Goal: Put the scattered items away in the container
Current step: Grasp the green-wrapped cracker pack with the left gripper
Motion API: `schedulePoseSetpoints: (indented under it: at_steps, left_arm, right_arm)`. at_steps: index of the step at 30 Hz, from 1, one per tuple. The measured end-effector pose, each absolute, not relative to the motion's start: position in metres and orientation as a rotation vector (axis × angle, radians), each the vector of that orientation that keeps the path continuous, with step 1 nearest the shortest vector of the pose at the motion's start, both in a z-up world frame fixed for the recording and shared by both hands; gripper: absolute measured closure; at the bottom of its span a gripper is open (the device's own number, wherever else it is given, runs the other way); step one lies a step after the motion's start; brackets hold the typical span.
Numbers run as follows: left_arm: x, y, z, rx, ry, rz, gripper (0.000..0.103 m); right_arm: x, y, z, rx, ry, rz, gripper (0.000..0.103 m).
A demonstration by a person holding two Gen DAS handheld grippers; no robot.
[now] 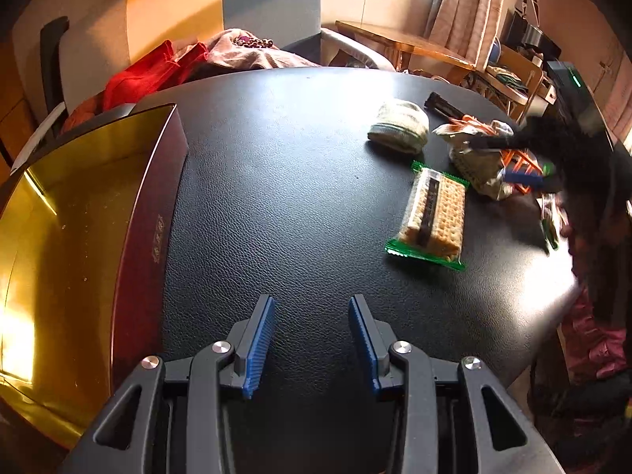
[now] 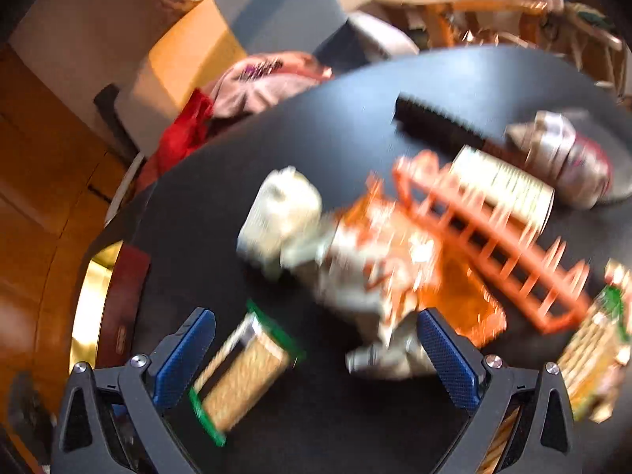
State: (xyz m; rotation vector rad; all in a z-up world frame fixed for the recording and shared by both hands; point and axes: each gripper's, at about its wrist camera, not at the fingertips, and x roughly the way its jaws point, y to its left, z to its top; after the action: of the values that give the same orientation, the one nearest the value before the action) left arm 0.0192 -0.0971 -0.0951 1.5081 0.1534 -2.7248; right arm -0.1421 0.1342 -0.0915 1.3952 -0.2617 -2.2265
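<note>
Tidying not begun: box empty, items loose on the bench.

Left view: left gripper (image 1: 311,324), jaws open and empty, near gold box (image 1: 59,245); cracker packet (image 1: 432,213) right. Right view, blurred: right gripper (image 2: 316,359), jaws wide open above snack bag (image 2: 379,276).

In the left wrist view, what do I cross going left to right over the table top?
Gold-lined box → left tool, open over bare table → cracker pack → crumpled snack bag, with the right tool open at it.
</note>
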Motion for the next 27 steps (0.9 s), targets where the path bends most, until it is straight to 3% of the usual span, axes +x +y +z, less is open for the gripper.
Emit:
schedulePoseSetpoints:
  at_steps: [6,11,27]
  left_arm:
    - [0.001,-0.092,-0.077,1.479,0.230,-2.854,0.064]
    - [-0.028,-0.049,-0.069,1.499,0.048,-2.970,0.063]
    - [-0.075,0.007,-0.099,1.694,-0.124,-2.995,0.063]
  right_arm:
    - [-0.089,0.149,-0.084,1.312,-0.357,-2.255,0.000]
    - [-0.056,0.163,-0.080,1.279,-0.381,-2.282,0.000]
    - [-0.035,0.165,-0.106,1.307,-0.274,-2.358,0.000]
